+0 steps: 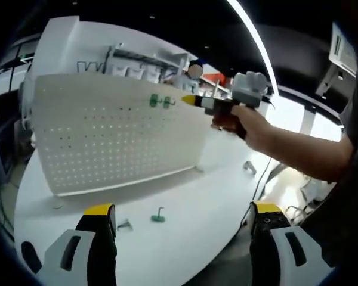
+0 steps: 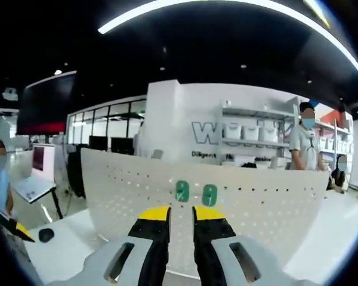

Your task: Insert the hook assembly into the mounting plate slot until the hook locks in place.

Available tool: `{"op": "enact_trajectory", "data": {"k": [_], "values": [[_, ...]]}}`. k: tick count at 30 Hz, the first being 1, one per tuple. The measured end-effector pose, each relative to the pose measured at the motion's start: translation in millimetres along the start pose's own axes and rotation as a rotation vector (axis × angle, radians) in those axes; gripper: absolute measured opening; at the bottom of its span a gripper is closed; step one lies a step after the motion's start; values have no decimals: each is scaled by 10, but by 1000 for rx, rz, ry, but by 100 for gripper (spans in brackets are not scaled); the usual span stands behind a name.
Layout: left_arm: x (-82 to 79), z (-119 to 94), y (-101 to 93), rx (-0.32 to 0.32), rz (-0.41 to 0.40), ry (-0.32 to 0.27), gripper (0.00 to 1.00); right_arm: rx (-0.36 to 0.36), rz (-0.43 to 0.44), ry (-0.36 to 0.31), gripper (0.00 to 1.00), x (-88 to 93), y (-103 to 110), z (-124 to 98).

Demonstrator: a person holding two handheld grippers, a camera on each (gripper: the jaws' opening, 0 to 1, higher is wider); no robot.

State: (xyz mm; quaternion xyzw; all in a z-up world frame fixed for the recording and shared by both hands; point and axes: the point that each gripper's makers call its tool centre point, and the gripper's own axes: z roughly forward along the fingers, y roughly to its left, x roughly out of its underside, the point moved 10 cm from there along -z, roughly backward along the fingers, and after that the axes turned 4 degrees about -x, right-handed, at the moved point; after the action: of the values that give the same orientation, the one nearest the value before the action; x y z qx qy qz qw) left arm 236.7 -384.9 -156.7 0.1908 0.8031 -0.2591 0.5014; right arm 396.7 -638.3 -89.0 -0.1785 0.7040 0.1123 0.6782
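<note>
Seen first from the left gripper view, a white perforated mounting plate (image 1: 116, 134) stands upright on a round white table (image 1: 191, 196), well back from the table's near edge. Two green hooks (image 1: 161, 102) hang side by side near the plate's top edge, toward its right end. The right gripper (image 1: 191, 100), held in a person's hand (image 1: 250, 125), reaches in from the right with its yellow tips just beside those hooks. Whether its jaws are parted cannot be told from here. The left gripper (image 1: 182, 217) rises from the bottom with jaws wide apart and nothing between them. On the bare tabletop between the plate's lower edge and these jaws lies a loose green hook (image 1: 159, 217), and just left of it a grey hook (image 1: 125, 224). Another small grey piece (image 1: 249, 167) sits to the right of the plate, near the table's edge.

From the right gripper view, the mounting plate (image 2: 250, 208) spans the scene — its top edge runs level. The two green hooks (image 2: 196, 192) sit just above the right gripper (image 2: 179, 214), whose yellow-tipped jaws stand nearly closed with a narrow gap, gripping nothing. People stand behind the plate.
</note>
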Motion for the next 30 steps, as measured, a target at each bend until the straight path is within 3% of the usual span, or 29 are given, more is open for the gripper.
{"op": "enact_trajectory", "data": {"k": [4,6,14,16,30], "values": [[3,-23,23,-9,3,-4,95,-24,-2,19,13,96,81,-109],[6,-35,31,-12,-2,-8,95,-52,-42,27,14,164,145,-153],[13,-51,38,-20,0,-12,94,-106,5,85,15,449,293,-352],[14,-60,32,-23,0,-13,94,-123,-25,113,14,530,311,-405],[96,-87,23,-29,-11,3,94,-147,37,193,15,930,445,-862]]}}
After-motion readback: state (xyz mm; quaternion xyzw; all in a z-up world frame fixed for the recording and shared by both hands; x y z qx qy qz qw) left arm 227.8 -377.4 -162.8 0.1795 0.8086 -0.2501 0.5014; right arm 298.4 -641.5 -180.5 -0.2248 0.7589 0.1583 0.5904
